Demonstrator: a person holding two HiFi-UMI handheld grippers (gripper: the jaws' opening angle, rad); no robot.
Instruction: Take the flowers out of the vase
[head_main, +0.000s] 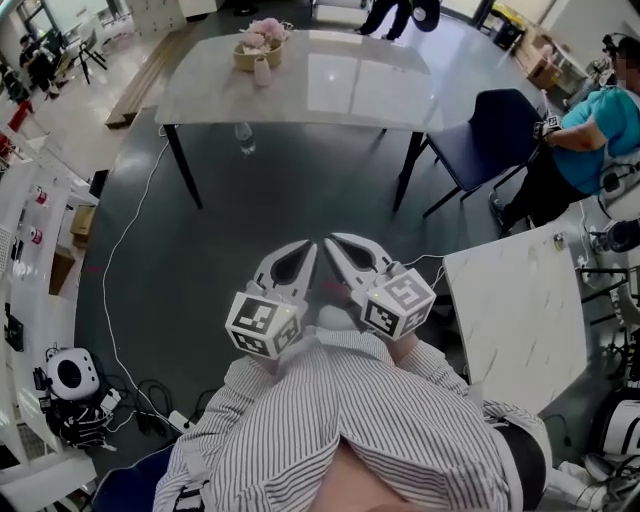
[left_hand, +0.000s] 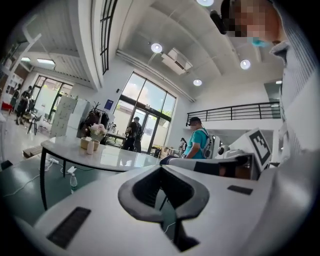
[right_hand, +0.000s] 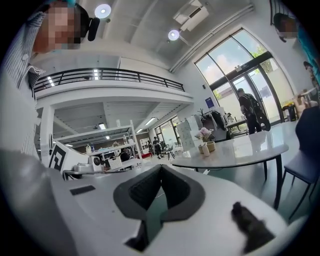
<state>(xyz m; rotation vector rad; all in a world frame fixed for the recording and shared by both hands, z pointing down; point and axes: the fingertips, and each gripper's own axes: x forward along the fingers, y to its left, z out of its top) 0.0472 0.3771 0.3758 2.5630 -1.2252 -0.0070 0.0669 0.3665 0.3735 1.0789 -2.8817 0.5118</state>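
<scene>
White left gripper (head_main: 308, 247) and right gripper (head_main: 333, 243), both clenched empty, well apart from pink flowers (head_main: 265, 32) on glossy grey desk (head_main: 340, 85).

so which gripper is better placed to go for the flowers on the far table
Left, but only marginally. The left gripper and right gripper are both shut, empty and side by side, far from the table. The flowers stand left of centre, so the left has the straighter line.
</scene>
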